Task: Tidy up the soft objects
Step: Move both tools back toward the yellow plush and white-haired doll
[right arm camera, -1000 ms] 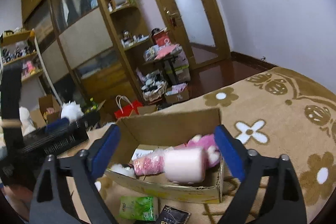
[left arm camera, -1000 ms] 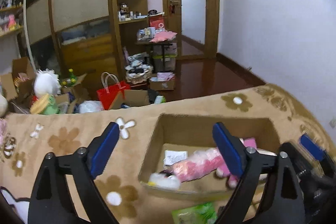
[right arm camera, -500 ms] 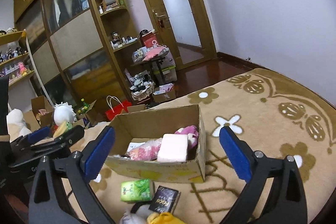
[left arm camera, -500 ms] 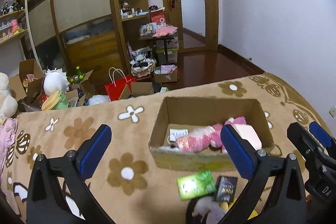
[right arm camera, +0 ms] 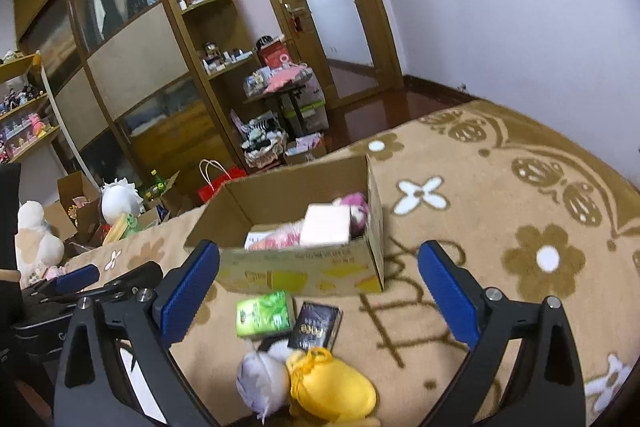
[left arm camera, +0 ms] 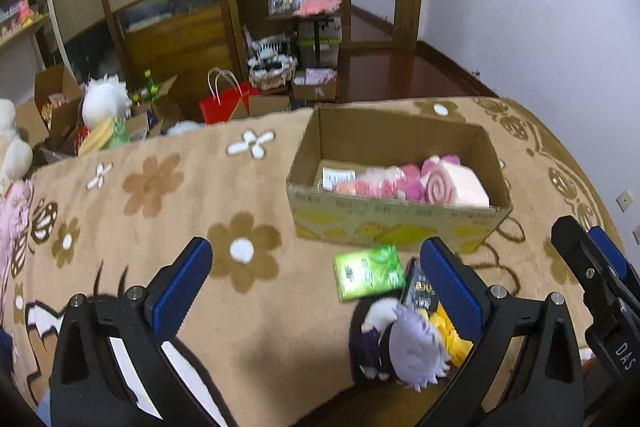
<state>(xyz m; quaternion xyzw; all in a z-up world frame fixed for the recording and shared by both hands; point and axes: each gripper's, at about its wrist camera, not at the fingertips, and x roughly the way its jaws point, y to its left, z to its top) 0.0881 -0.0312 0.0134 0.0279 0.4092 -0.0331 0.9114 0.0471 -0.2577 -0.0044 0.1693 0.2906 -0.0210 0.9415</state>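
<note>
A cardboard box [left arm camera: 400, 223] [right arm camera: 304, 271] stands on the flowered blanket and holds a pink roll-cake plush [left arm camera: 452, 183] [right arm camera: 326, 231] and other pink soft items [left arm camera: 376, 183]. In front of it lie a green tissue pack [left arm camera: 368, 277] [right arm camera: 266, 313], a dark packet [right arm camera: 316, 325], a lilac-haired plush doll [left arm camera: 404, 347] [right arm camera: 260, 383] and a yellow pouch [right arm camera: 332, 383]. My left gripper [left arm camera: 316, 285] is open and empty, left of and above the doll. My right gripper [right arm camera: 320, 289] is open and empty above the loose items; it shows at the left view's right edge [left arm camera: 592, 267].
The blanket [left arm camera: 160, 195] covers a bed whose far edge drops to a floor crowded with boxes, a red bag [left arm camera: 224, 103] and plush toys [left arm camera: 106, 101]. A wardrobe and shelves [right arm camera: 192, 39] stand behind. A white wall [right arm camera: 500, 7] is at right.
Both grippers have pulled back from the box toward the near edge of the bed. The green pack, dark packet, doll and yellow pouch have come into view. The roll-cake plush now lies in the box.
</note>
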